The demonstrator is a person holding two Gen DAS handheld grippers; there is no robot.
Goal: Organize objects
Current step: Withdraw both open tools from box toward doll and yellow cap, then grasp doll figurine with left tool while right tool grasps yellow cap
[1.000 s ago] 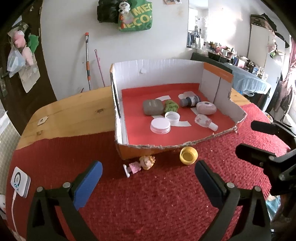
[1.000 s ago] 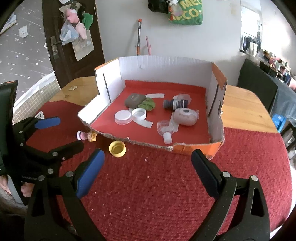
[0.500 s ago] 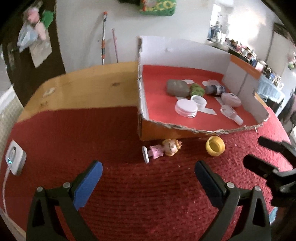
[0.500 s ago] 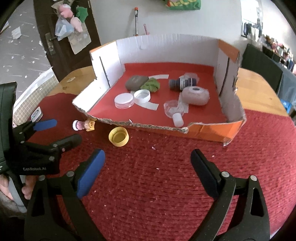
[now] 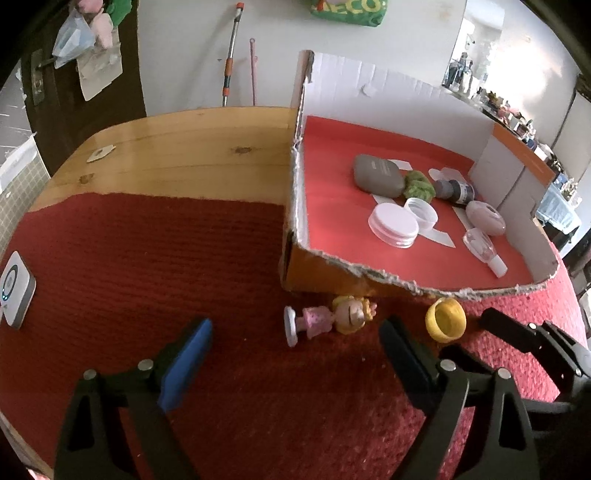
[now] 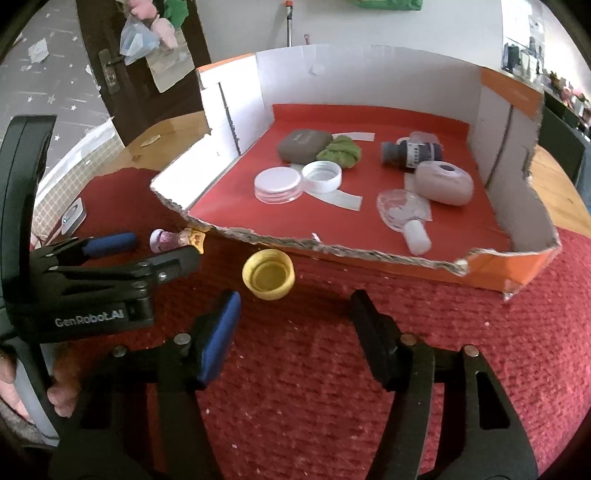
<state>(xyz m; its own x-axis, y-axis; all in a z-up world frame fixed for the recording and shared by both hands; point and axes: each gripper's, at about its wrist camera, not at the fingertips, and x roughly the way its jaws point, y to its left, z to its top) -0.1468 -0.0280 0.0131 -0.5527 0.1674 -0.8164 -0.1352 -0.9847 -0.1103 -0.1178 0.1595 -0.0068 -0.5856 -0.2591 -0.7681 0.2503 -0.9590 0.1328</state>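
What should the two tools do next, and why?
Probably lower each tool a little more. The left tool, open, points at the little doll lying outside the box; the right tool, which has just been closing, has nothing between its fingers and is short of the yellow cap.

The doll (image 6: 177, 239) is partly hidden behind the left tool (image 6: 159, 254); the far shelf clutter (image 5: 491, 99) is too blurred to identify.

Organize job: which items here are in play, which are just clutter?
In play: doll figurine and yellow cap, both outside the cardboard box; left gripper; right gripper, jaws just closing, nothing between.
Clutter: white device, green bag, mop handle.
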